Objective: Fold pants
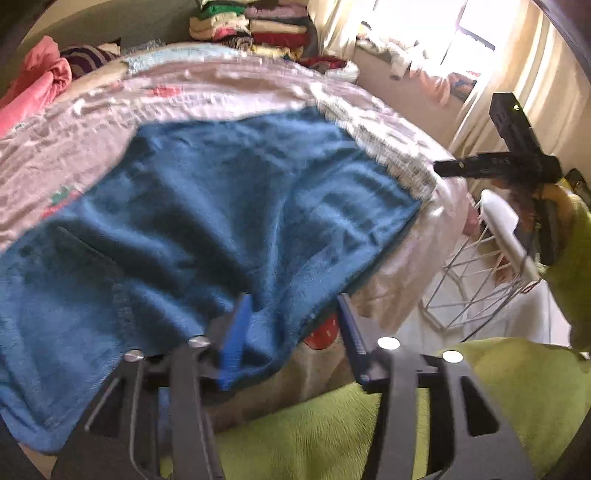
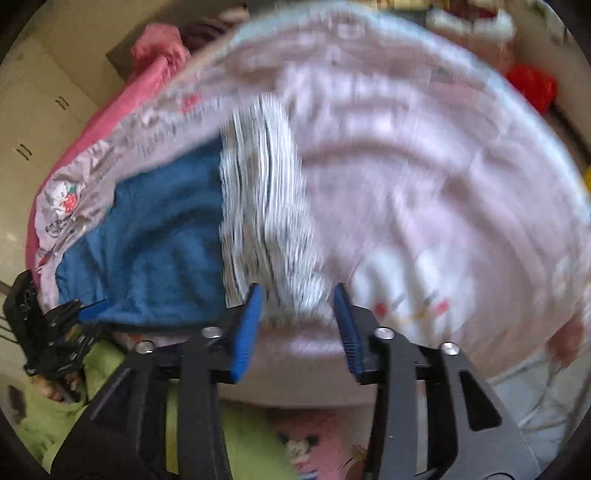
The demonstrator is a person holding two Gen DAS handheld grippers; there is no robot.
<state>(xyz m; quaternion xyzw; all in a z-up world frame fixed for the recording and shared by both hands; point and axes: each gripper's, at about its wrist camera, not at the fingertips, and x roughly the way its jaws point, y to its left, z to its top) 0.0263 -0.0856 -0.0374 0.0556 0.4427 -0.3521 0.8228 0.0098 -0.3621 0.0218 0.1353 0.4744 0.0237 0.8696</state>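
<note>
Across a bed [image 1: 229, 79] with a pink strawberry-print cover: blue fleece pants [image 1: 207, 206] spread flat, striped white cuff [image 2: 262, 206] at the far end. Left gripper [image 1: 291, 306] at the near hem, jaws parted, blue pads astride a fold of the fleece, not pressing on it. Right gripper [image 2: 297, 301] over the striped cuff, jaws likewise parted, cuff edge between the pads; contact unclear through blur. Behind the bed: stacked folded clothes [image 1: 251, 26]. Beside the bed: white wire basket [image 1: 480, 277]. Lime-green sleeve [image 1: 561, 236] at the frame edge.
</note>
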